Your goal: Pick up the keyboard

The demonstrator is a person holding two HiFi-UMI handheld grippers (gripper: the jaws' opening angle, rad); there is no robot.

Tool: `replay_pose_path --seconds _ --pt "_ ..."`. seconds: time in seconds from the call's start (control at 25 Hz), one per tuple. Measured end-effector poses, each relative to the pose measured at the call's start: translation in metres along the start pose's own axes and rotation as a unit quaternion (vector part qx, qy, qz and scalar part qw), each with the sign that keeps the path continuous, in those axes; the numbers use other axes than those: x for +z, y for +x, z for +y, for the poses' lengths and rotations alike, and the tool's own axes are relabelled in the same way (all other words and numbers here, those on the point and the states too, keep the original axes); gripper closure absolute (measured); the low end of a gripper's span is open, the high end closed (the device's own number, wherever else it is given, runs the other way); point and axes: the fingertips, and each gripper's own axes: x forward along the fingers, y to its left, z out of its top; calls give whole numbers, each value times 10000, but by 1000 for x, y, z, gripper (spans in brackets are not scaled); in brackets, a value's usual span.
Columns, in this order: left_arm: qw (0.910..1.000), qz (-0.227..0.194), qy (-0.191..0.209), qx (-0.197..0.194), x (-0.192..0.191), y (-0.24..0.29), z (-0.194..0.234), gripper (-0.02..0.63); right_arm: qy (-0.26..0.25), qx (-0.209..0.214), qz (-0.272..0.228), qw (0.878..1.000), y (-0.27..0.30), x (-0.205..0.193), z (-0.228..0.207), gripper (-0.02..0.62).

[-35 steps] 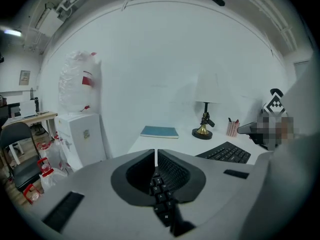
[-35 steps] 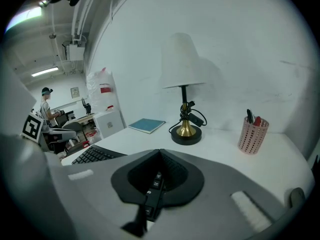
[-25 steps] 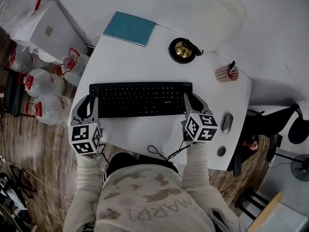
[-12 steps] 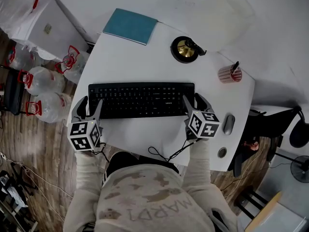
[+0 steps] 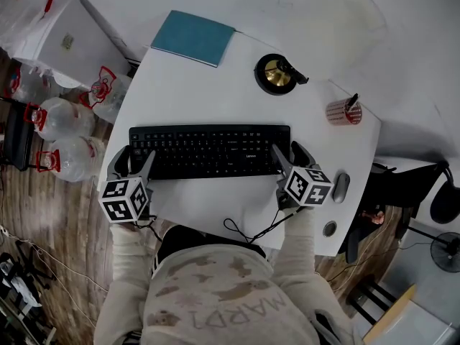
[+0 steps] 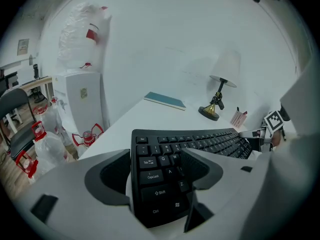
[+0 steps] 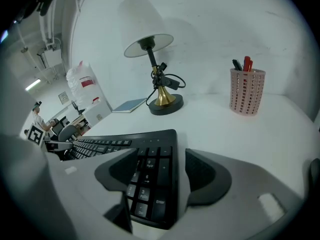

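The black keyboard (image 5: 208,151) lies flat on the white table (image 5: 208,92), in front of the person. My left gripper (image 5: 135,161) straddles its left end. In the left gripper view the keyboard (image 6: 159,181) lies between the jaws of the left gripper (image 6: 156,168). They are opening, and the outer pad stands clear of the edge. My right gripper (image 5: 290,154) straddles the right end. There too the jaws of the right gripper (image 7: 162,171) are opening around the number pad of the keyboard (image 7: 150,176), with a gap beside the outer pad.
A lamp with a brass base (image 5: 274,74), a teal notebook (image 5: 192,38) and a pink pen cup (image 5: 343,111) stand behind the keyboard. A grey mouse (image 5: 339,185) lies right of the right gripper. A black cable (image 5: 244,228) runs along the near edge. Water bottles (image 5: 63,121) sit on the floor at the left.
Both grippers' jaws have spread wide at the keyboard's ends and let go of it. Both hands have sunk a little, and the keyboard now rests on the table.
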Motion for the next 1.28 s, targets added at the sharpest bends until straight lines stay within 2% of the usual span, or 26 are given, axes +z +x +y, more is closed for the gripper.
replay_pose_path --seconds 0.44,0.88,1.28 --pt "9999 107 -52 -77 -5 -4 -5 293 56 213 137 9997 -4 -6 4 318" --pt "9996 285 6 80 -5 5 -6 293 130 119 142 9997 -1 -3 0 317" --pt "9997 188 25 167 -3 11 2 291 215 125 145 9996 10 -5 1 316"
